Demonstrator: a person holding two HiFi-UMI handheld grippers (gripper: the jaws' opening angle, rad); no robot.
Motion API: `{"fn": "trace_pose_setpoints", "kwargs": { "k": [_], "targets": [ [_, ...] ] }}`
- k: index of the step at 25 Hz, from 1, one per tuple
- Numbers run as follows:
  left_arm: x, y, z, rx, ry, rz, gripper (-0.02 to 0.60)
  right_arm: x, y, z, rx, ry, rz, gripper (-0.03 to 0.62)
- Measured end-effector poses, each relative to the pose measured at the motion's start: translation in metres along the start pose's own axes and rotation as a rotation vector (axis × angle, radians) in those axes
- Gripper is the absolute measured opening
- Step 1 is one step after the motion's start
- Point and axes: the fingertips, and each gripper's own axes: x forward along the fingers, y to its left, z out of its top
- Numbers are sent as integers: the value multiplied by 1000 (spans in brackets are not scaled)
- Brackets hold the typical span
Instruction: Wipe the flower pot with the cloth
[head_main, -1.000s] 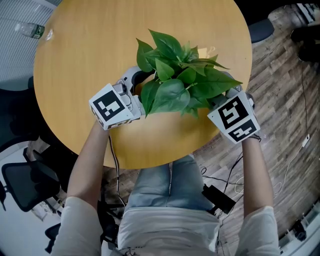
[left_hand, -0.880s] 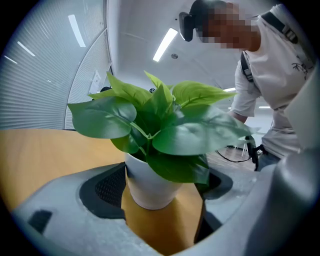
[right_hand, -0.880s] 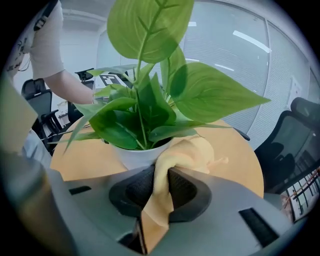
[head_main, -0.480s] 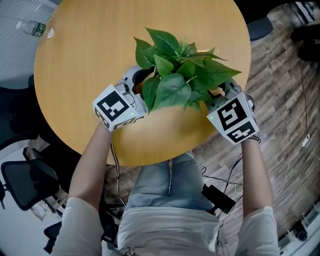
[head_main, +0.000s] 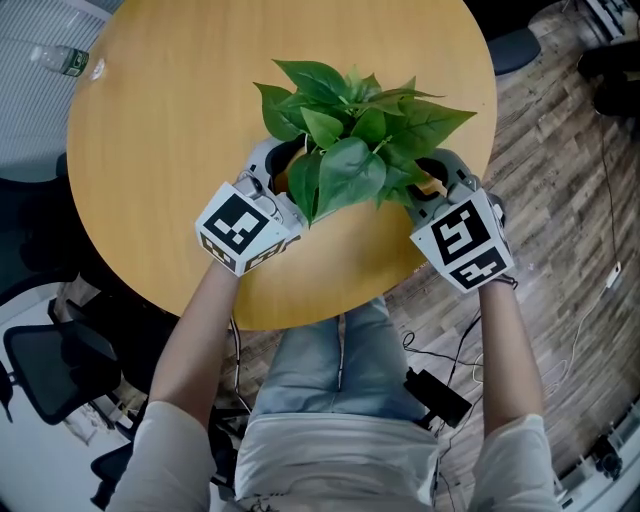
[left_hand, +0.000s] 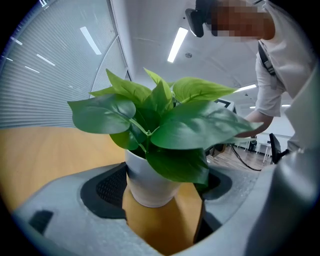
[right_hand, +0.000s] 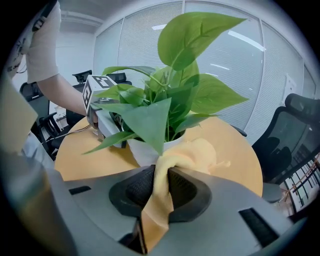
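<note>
A leafy green plant in a white flower pot stands on the round wooden table. In the head view the leaves hide most of the pot. My left gripper is open, and in the left gripper view the pot stands between its fingertips; a strip of table shows on the pot's right. My right gripper is shut on a yellow cloth. The bunched cloth rests against the near side of the pot. In the head view the right gripper sits at the plant's right side.
A clear bottle lies beyond the table's far left edge. A black office chair stands at lower left, and another behind the table. Cables and a black box lie on the wooden floor by my legs.
The plant has shifted a little left and away, its leaves turning. The left gripper's cube has slid right and toward me. The right gripper has edged slightly left with the cloth.
</note>
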Motion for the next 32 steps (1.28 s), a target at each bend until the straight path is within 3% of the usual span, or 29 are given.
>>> {"fn": "trace_pose_setpoints", "kwargs": {
  "k": [15, 32],
  "targets": [
    [6, 2, 0, -101, -11, 279, 416, -4, 13, -4, 32, -6, -5, 66],
    [13, 2, 1, -175, -20, 457, 415, -4, 26, -6, 36, -18, 11, 66]
  ]
}}
